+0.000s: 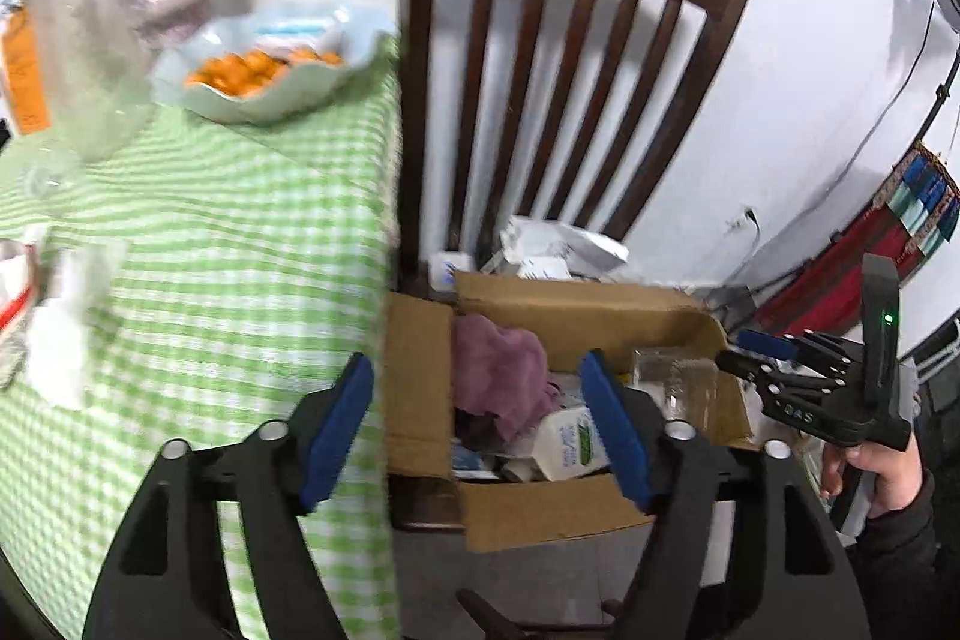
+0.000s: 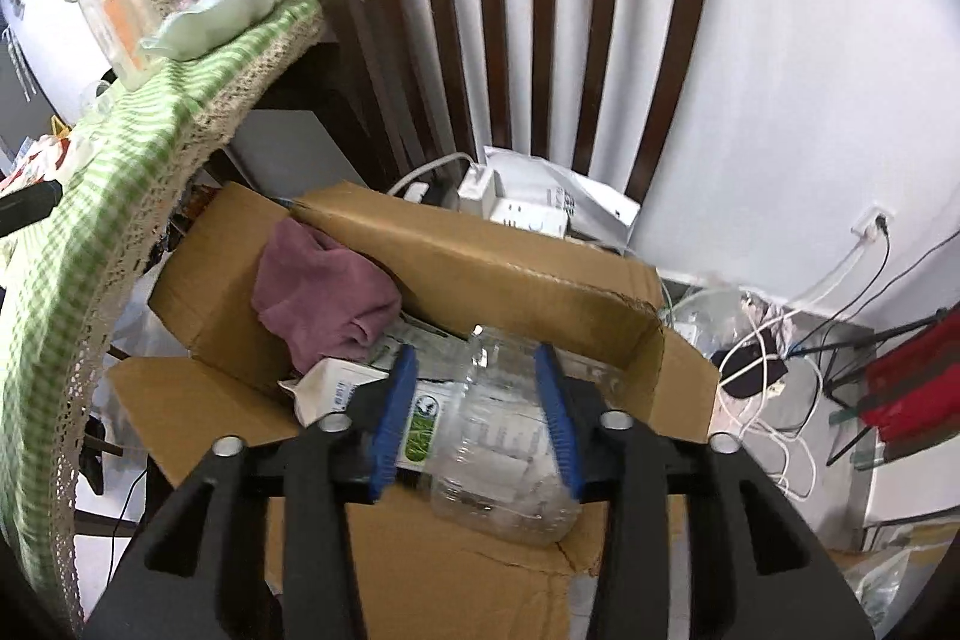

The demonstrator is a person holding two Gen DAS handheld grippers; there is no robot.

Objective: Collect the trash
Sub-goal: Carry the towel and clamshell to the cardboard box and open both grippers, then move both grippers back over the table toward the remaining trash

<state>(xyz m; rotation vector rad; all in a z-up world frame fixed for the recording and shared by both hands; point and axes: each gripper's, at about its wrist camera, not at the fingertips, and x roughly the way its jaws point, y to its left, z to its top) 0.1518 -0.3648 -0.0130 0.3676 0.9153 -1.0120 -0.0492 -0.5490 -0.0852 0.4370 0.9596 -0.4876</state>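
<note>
An open cardboard box (image 1: 576,310) (image 2: 480,250) stands on the floor beside the table. It holds a pink cloth (image 2: 324,292), a white carton (image 2: 336,388) and other rubbish. My left gripper (image 1: 477,361) hangs open over the table edge and the box, with nothing between its blue pads. My right gripper (image 2: 475,349) (image 1: 735,352), held by a hand (image 1: 882,472), is over the box's right side. A clear plastic bottle (image 2: 504,436) (image 1: 675,382) lies between its jaws, and a gap shows at the left pad, so they look open.
The table wears a green checked cloth (image 1: 210,250) and carries a pale bowl of orange fruit (image 1: 270,64), a glass jar (image 2: 108,4) and white wrappers (image 1: 54,340). A dark wooden chair (image 1: 540,70) stands behind the box. Cables (image 2: 768,370) lie on the floor at right.
</note>
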